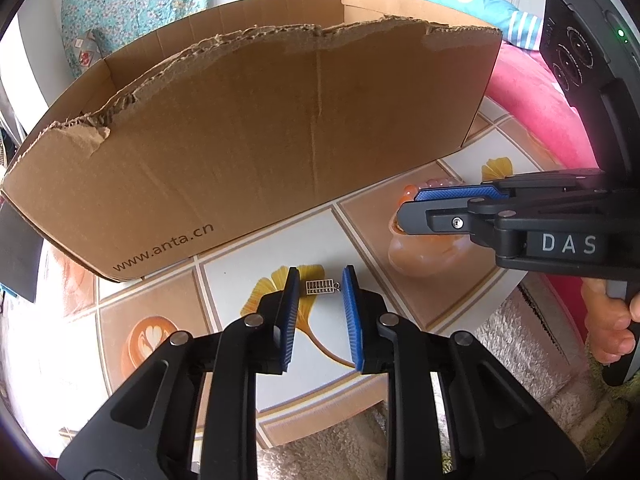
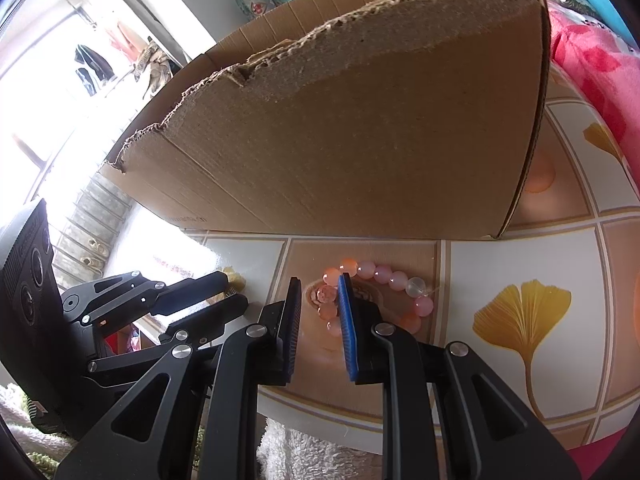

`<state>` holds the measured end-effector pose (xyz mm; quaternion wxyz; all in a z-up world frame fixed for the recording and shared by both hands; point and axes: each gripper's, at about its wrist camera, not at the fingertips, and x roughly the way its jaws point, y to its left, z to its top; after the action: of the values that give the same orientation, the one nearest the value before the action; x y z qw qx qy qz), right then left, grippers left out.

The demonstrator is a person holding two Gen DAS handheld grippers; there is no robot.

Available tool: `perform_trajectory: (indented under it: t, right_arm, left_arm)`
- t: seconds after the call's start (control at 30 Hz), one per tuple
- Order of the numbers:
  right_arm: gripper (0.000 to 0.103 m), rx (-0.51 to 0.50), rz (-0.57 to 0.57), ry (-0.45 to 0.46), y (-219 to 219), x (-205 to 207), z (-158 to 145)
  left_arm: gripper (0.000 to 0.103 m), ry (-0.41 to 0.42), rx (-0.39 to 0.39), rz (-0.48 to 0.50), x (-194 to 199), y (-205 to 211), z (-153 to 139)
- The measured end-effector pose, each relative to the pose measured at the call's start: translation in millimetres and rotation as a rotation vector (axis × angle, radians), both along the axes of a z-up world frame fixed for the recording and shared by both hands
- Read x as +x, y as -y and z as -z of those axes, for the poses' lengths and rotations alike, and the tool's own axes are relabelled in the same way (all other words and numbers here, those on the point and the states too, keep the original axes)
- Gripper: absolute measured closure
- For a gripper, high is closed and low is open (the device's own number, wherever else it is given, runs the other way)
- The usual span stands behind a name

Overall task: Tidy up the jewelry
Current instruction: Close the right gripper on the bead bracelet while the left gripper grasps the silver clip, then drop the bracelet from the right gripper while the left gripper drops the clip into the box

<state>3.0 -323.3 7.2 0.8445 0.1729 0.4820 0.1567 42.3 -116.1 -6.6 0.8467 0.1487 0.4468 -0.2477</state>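
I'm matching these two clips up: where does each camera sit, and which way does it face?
Left wrist: on the left gripper, looking down past its fingers at a small abacus charm on the table; the right gripper and a hand show.
Right wrist: on the right gripper, looking down at a bead bracelet; the left gripper shows.
Shared: the torn cardboard box and the tile-patterned table.

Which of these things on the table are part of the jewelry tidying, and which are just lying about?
Part of the job:
- small metal abacus charm, between the left gripper fingers
- pink bead bracelet, at the right gripper
- torn cardboard box, probably where they go

Just lying about:
- pink blanket
- floral cloth
- fluffy towel
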Motion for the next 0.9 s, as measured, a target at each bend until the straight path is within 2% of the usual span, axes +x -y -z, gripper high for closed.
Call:
perform_trajectory:
  t: [0.07, 0.4, 0.6, 0.8, 0.87, 0.9]
  right_arm:
    - [0.084, 0.0, -0.001, 0.0, 0.1, 0.3, 0.3]
    - [0.083, -0.012, -0.003, -0.001, -4.3, 1.1, -3.0]
    - [0.071, -0.021, -0.023, 0.0, -12.7, 2.2, -7.6]
    - [0.072, -0.149, -0.041, 0.034, -29.4, 3.1, -10.6]
    - [0.075, -0.217, -0.039, 0.05, -38.1, 2.6, -12.1]
    - [0.081, -0.257, -0.038, 0.058, -41.8, 2.8, -12.1]
  left_arm:
    - [0.089, -0.003, -0.003, 0.01, -0.6, 1.1, -0.6]
    - [0.089, -0.009, -0.034, -0.007, -0.3, -2.9, -1.5]
    - [0.089, 0.006, -0.065, -0.021, 2.5, -14.7, -7.3]
    - [0.089, 0.023, -0.084, -0.038, 2.4, -21.2, -10.8]
    - [0.089, 0.031, -0.09, -0.042, 0.7, -22.9, -12.3]
    - [0.089, 0.036, -0.094, -0.044, -0.2, -24.2, -13.6]
